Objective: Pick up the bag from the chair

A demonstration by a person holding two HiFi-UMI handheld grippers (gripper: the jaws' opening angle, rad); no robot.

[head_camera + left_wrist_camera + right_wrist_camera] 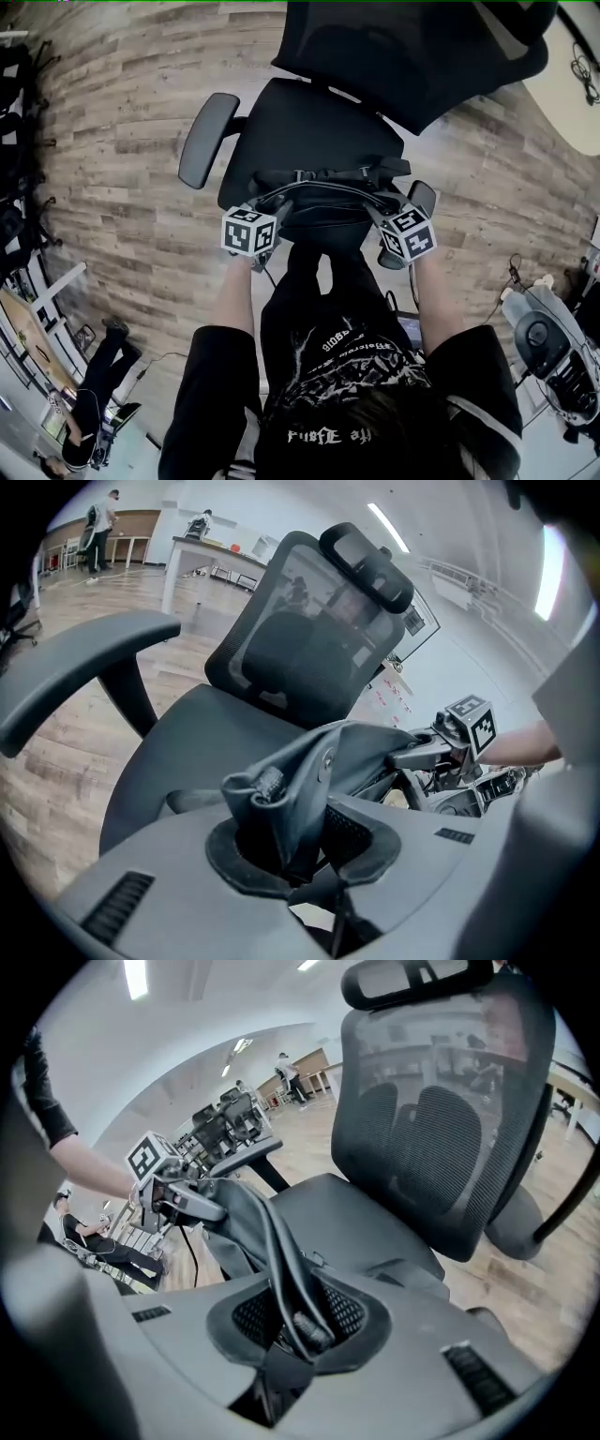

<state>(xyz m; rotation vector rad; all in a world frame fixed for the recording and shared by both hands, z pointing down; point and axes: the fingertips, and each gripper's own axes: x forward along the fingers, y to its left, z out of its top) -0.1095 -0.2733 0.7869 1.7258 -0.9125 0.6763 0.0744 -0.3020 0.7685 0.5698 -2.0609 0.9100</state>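
A black bag (323, 199) is stretched between my two grippers over the front edge of the black office chair's seat (300, 122). My left gripper (272, 204) is shut on the bag's left end, where folded black fabric (281, 808) is pinched between the jaws. My right gripper (380, 210) is shut on the bag's right end, with the bag's edge and a strap (291, 1297) clamped in it. Each gripper shows in the other's view: the right gripper (441, 752) and the left gripper (183, 1202). Whether the bag still touches the seat I cannot tell.
The chair's mesh backrest (412, 56) rises behind the seat, with armrests at left (206, 141) and right (422, 195). Wooden floor (112, 112) surrounds the chair. A white desk edge (572, 103) is at top right, and equipment with cables (548, 347) stands at right.
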